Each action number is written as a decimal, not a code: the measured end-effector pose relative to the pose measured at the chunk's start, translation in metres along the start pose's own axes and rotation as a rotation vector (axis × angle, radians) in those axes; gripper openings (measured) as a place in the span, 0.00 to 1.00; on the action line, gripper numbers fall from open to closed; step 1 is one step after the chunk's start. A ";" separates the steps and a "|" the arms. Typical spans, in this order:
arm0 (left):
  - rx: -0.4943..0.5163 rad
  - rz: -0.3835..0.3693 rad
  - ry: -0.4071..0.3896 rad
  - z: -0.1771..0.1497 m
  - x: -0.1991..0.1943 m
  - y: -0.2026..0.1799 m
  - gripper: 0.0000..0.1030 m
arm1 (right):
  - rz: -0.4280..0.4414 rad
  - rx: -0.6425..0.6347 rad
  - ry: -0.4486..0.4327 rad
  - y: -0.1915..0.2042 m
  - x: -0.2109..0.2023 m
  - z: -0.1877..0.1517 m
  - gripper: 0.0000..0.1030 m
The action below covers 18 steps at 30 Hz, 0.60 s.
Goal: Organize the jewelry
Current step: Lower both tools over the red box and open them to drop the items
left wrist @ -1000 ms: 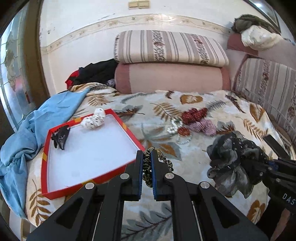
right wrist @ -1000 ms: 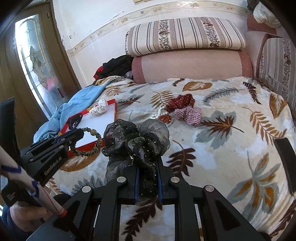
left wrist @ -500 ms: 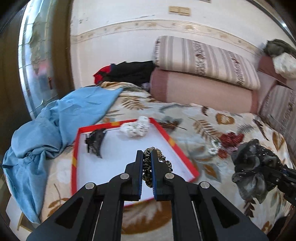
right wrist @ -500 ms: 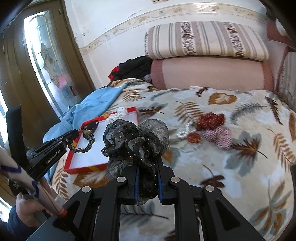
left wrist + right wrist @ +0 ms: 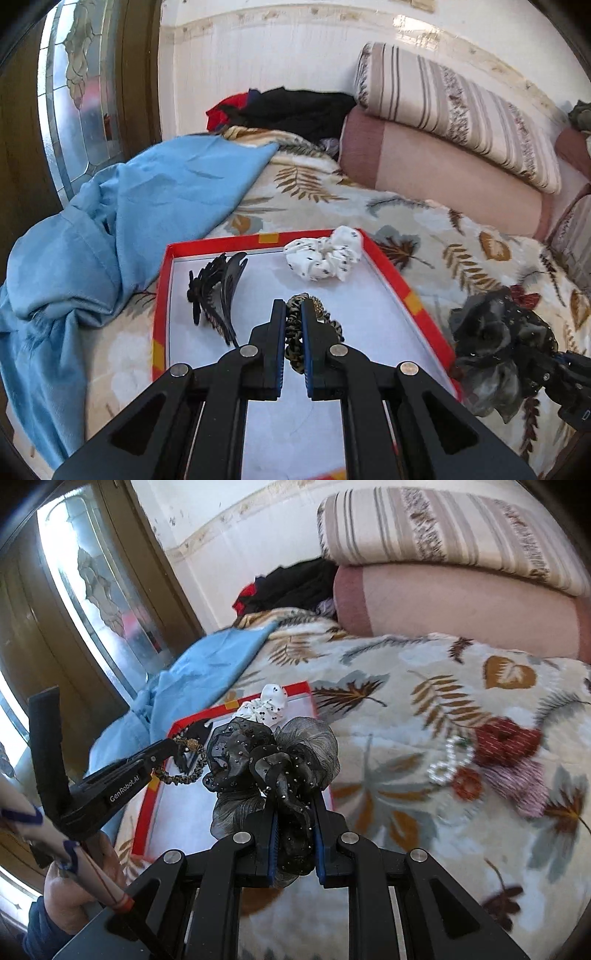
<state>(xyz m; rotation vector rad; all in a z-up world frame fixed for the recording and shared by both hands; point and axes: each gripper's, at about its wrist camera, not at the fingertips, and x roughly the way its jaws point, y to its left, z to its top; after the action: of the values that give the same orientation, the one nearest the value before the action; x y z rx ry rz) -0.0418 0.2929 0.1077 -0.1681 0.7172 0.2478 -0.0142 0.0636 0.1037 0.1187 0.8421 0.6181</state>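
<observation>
Over the red tray (image 5: 391,275), left hand-held gripper (image 5: 293,314) clenches leopard scrunchie (image 5: 295,347).

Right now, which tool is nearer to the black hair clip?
Left. The left tool is over the tray, beside the clip; the right tool is past the tray's edge.

Bright window daylight, blurred fisheye edges
</observation>
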 end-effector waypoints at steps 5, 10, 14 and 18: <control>-0.026 0.027 0.056 0.009 0.036 0.011 0.08 | 0.004 0.025 0.063 0.004 0.048 0.023 0.17; -0.034 0.038 0.076 0.016 0.056 0.016 0.08 | 0.004 0.034 0.121 0.007 0.090 0.038 0.17; -0.040 0.040 0.101 0.015 0.070 0.019 0.08 | -0.010 0.035 0.139 0.008 0.110 0.044 0.17; -0.053 0.041 0.120 0.013 0.080 0.023 0.08 | -0.018 0.044 0.154 0.009 0.124 0.049 0.17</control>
<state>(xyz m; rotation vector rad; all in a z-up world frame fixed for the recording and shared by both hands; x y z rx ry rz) 0.0181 0.3316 0.0621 -0.2208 0.8344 0.2976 0.0798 0.1467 0.0572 0.1046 1.0050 0.5976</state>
